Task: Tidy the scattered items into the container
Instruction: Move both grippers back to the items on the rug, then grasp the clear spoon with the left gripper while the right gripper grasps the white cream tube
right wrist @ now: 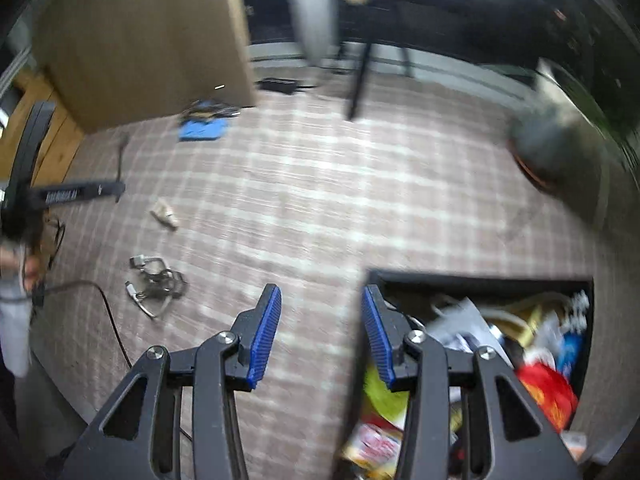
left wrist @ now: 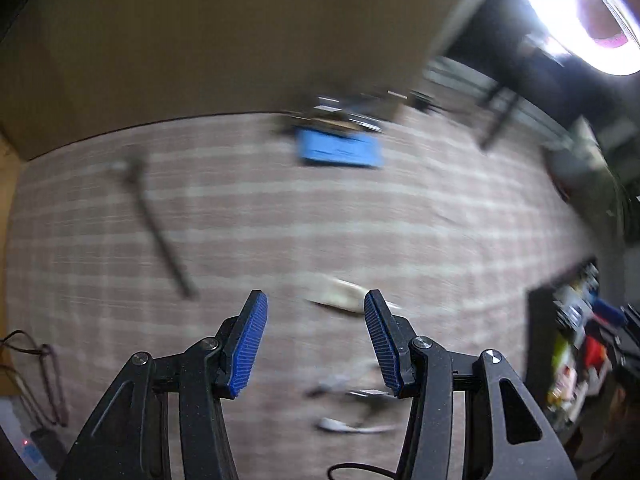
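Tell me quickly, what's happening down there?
Left gripper and right gripper open, empty. Black bin partly full. Tangled grey cables, small beige packet loose on checked carpet.

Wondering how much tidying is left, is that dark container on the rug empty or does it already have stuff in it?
Not empty. In the right wrist view the container holds a jumble of packets, red, yellow and white.

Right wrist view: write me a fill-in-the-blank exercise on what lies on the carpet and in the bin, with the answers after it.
1. The black container holds a crumpled red wrapper and sits on the ____ side of the right wrist view.
2. Between the right gripper pads there is ____.
3. The tangle of cables lies on the plaid ____.
4. The flat item near the wooden panel is coloured ____.

Answers: right; nothing; carpet; blue
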The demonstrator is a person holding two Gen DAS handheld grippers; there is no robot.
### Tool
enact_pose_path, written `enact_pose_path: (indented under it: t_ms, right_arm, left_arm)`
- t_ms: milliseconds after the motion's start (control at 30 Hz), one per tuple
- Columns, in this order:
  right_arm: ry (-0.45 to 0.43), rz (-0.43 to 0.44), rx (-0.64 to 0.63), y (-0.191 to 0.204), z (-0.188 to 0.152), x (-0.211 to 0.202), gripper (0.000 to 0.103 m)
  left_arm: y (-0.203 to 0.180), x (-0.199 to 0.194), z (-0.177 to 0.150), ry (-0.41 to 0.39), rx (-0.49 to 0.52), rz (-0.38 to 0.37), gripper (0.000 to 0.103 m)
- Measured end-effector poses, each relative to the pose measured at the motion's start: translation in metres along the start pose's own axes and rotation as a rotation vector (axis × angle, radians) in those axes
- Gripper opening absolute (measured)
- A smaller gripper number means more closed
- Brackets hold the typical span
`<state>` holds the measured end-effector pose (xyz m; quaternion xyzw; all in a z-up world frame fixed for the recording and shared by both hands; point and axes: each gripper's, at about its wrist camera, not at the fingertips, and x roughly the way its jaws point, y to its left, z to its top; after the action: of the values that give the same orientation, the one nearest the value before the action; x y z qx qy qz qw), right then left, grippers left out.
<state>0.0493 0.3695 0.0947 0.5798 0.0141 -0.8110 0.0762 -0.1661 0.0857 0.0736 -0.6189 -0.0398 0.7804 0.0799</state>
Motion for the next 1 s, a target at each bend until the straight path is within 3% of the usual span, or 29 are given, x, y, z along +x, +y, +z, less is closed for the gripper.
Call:
enact_pose_path:
  t_ms: [267, 533, 733, 867, 1000]
  right_arm:
    - [0.047, 0.043, -0.181, 0.08, 0.031, 0.045, 0.042]
    - [0.124, 0.093, -0.321, 0.15, 0.059, 0.098, 0.042]
    - [0.154, 0.094, -0.358, 0.179, 0.07, 0.13, 0.042]
    - [0.155, 0.07, -0.39, 0.191, 0.075, 0.142, 0.042]
    - [0.168, 0.057, -0.403, 0.198, 0.075, 0.152, 0.041]
  left_arm:
    - [0.078, 0.02, 0.025, 0.003, -0.167, 0.063, 0.047]
    - [0.115, 0.047, 0.039, 0.031, -0.266, 0.061, 0.045]
    - [0.123, 0.066, 0.05, 0.025, -0.263, 0.087, 0.035]
    - [0.12, 0.069, 0.053, 0.011, -0.229, 0.148, 0.019]
    - [0.122, 0.067, 0.048, -0.015, -0.23, 0.142, 0.014]
